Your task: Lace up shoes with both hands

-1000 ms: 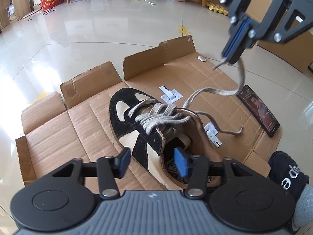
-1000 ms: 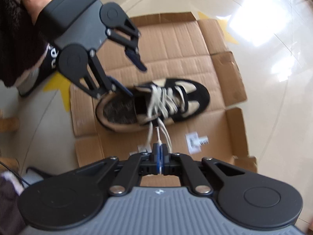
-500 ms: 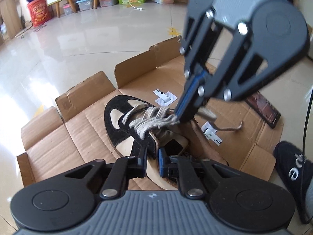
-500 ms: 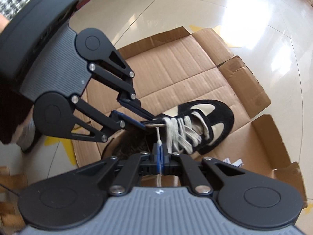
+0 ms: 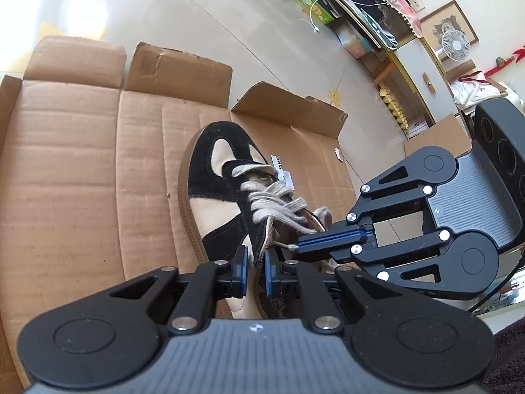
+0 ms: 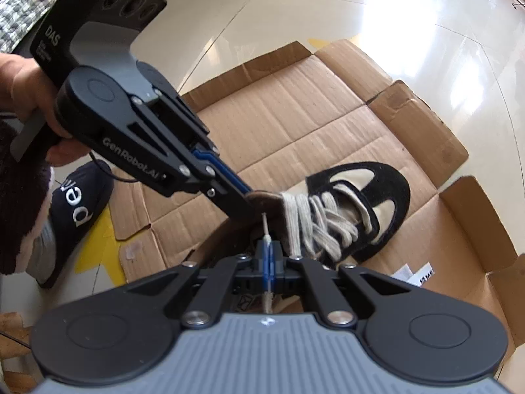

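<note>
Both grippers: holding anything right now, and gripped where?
Right gripper pinches the shoelace near its tip. Left gripper clamps the shoe by its collar edge beside the top eyelets.

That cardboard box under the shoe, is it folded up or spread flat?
Spread flat. The cardboard box lies opened out on the floor, its panels level under the shoe; only its edge flaps tilt up a little.

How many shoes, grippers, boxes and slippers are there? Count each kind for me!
Shoes: 1, the black and cream shoe
Grippers: 2, the left gripper and the right gripper
Flattened cardboard boxes: 1, the cardboard
Slippers: 1, the dark slipper
Total: 5
</note>
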